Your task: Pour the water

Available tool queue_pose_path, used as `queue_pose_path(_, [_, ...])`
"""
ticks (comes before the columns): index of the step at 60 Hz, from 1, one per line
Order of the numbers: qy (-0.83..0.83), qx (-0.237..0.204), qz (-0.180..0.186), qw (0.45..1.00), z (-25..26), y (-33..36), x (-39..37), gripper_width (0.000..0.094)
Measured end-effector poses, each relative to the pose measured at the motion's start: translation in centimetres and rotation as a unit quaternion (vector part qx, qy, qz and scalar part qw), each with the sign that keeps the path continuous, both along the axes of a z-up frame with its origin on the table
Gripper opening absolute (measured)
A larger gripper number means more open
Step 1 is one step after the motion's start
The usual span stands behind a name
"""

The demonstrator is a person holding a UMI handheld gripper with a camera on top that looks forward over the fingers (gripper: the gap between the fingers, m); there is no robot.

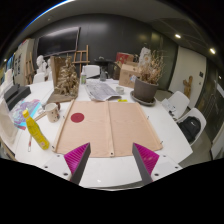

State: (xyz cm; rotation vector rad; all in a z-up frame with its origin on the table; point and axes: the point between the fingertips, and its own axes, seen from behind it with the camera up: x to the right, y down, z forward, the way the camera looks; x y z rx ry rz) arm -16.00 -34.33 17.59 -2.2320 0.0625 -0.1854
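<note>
Gripper (pixel 112 165) fingers were apart, empty, above table (pixel 170 140); yellow bottle (pixel 36 131) lay at approx 10 o'clock, long axis diagonal, well apart.

A white table (pixel 170 148) fills the near part of the room, with a brown cardboard sheet (pixel 108 125) lying flat on its middle. At the far right of the table stands a potted plant (pixel 147 82) with dried stems. White chairs (pixel 188 118) sit along the right side. Behind the table runs a dark wall (pixel 105 35), and a wooden easel (pixel 80 55) stands against it at the far left. Small ceiling lights (pixel 178 37) glow at the upper right.
</note>
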Motion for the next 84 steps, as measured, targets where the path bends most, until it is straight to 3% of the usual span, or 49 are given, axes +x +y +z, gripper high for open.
queue_pose_path(11, [0.004,0.004,0.012,1.000,-1.8,0.0,-5.5,0.0863])
queue_pose_path(26, [0.033,0.022,0.087,0.995,-6.6,-0.4,-18.3,0.0864])
queue_pose_path(38, [0.047,0.066,0.149,0.985,-9.4,3.0,-28.4,0.0863])
queue_pose_path(46, [0.039,0.097,0.151,0.983,-11.1,7.4,-31.9,0.0853])
queue_pose_path(54, [0.058,0.119,0.131,0.982,-12.1,11.2,-33.5,0.0743])
queue_pose_path(60, [0.066,0.133,0.121,0.982,-12.3,12.4,-34.1,0.0474])
queue_pose_path(69, [0.063,0.136,0.110,0.982,-12.4,13.0,-33.8,0.0371])
queue_pose_path(73, [0.063,0.138,0.104,0.983,-12.3,13.0,-33.6,0.0261])
queue_pose_path(84, [0.058,0.130,0.106,0.984,-11.2,13.4,-34.5,0.0233])
